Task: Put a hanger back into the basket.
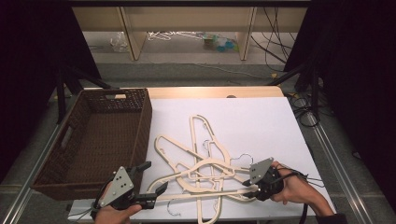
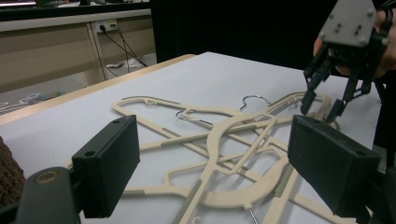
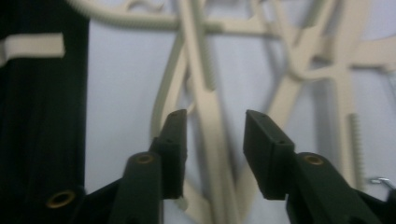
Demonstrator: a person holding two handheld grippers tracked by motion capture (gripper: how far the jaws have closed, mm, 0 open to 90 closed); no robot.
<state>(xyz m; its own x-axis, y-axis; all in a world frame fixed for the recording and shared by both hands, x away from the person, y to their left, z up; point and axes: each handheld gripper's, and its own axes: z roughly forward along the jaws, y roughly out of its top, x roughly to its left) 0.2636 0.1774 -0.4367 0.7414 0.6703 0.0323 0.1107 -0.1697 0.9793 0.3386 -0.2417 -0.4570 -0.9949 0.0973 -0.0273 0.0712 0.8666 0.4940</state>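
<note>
- Cream plastic hangers [image 1: 201, 163] lie tangled in a heap on the white table [image 1: 261, 121], their arms crossing, so each must be teased free singly.
- The right gripper [image 3: 212, 144] hangs over the heap's near right edge, jaws parted astride one hanger arm [image 3: 210, 116] without pressing it, apparently lined up to pinch.
- The left gripper [image 1: 152, 179] waits wide open at the near left, holding nothing.
- The wicker basket [image 1: 140, 140] stands just left of the heap, a likely destination.

Hangers [image 1: 205, 163] piled on the table [image 1: 261, 121], basket [image 1: 100, 140] to their left, grippers at the near edge
</note>
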